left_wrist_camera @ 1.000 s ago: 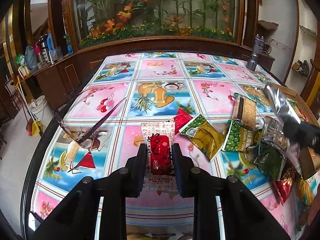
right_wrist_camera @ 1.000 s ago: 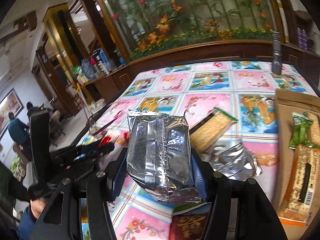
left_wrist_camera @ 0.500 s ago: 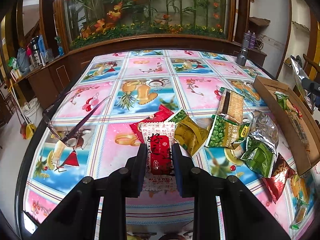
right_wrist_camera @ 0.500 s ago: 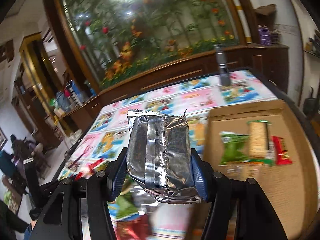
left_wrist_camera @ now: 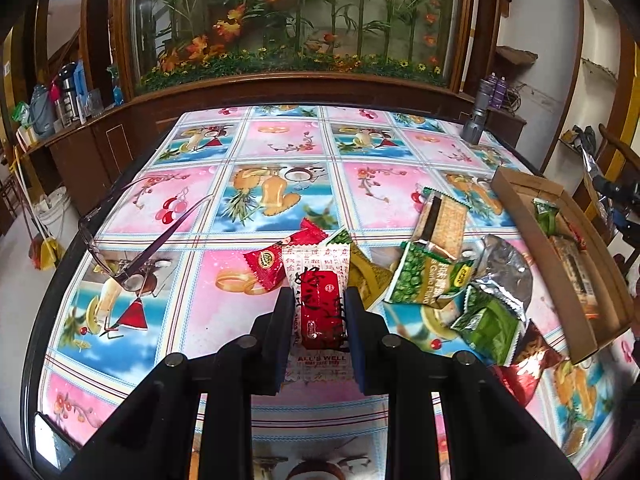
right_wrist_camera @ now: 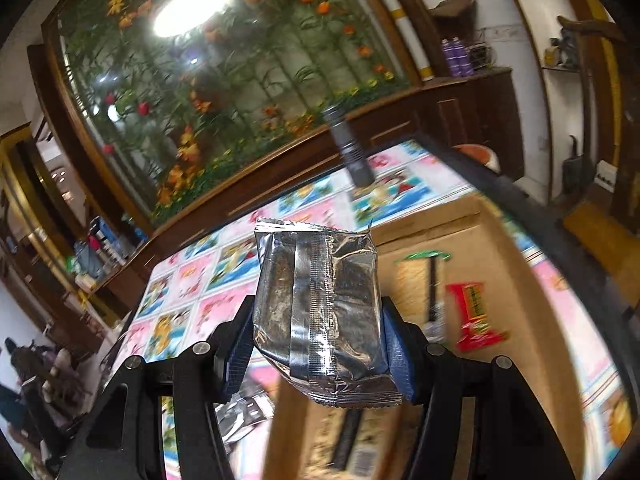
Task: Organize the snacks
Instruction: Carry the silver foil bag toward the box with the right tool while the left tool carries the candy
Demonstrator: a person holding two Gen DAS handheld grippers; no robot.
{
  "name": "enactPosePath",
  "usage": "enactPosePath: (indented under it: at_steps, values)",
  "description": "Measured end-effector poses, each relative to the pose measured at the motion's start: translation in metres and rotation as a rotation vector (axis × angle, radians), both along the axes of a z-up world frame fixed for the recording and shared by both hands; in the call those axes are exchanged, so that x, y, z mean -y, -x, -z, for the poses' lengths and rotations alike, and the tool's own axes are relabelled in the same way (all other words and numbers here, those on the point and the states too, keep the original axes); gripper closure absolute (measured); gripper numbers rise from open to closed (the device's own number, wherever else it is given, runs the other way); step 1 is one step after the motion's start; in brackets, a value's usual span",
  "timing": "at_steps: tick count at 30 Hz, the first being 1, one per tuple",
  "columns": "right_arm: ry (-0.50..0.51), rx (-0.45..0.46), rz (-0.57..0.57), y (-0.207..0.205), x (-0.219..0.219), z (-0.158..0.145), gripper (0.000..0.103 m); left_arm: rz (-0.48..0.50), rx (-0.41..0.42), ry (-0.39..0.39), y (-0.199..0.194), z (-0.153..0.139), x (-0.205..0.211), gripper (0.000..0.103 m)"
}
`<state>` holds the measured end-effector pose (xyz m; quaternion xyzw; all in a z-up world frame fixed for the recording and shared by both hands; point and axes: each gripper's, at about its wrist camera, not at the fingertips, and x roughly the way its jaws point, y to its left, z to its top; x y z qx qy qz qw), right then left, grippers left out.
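Note:
My left gripper [left_wrist_camera: 319, 312] is shut on a white snack packet with a red label [left_wrist_camera: 320, 304], low over the tablecloth. A pile of loose snacks lies to its right: a green garlic-pea bag [left_wrist_camera: 430, 280], a cracker pack [left_wrist_camera: 440, 216], a silver pouch [left_wrist_camera: 506, 276]. My right gripper [right_wrist_camera: 318, 332] is shut on a silver foil packet [right_wrist_camera: 320, 312], held in the air over the cardboard tray [right_wrist_camera: 472, 248]. In the tray lie a red packet [right_wrist_camera: 474, 316] and a green-topped cracker pack [right_wrist_camera: 424, 280]. The right gripper shows small at the far right of the left wrist view, beyond the tray [left_wrist_camera: 520, 192].
A pair of glasses [left_wrist_camera: 132, 240] lies on the left of the table. A grey flashlight [left_wrist_camera: 476, 120] stands at the far right corner. A wooden planter cabinet runs behind the table [left_wrist_camera: 280, 160]. A person sits far off at the left [right_wrist_camera: 24, 364].
My right gripper has swung right with the foil packet, from over the snack pile to above the cardboard tray, rolling as it went. The left gripper has held its packet almost still.

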<state>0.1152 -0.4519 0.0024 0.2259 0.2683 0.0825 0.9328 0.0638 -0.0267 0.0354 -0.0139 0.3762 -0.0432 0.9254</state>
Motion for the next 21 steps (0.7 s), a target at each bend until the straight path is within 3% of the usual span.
enactPosePath:
  at_steps: [8, 21]
  values:
    - [-0.018, -0.046, 0.020, -0.004, 0.018, 0.007, 0.040, 0.036, 0.015, 0.003, 0.002, -0.013, 0.022, 0.079]
    - [-0.040, -0.040, 0.019, -0.004, 0.022, 0.005, 0.040, 0.180, 0.040, -0.006, -0.001, -0.037, 0.099, 0.079]
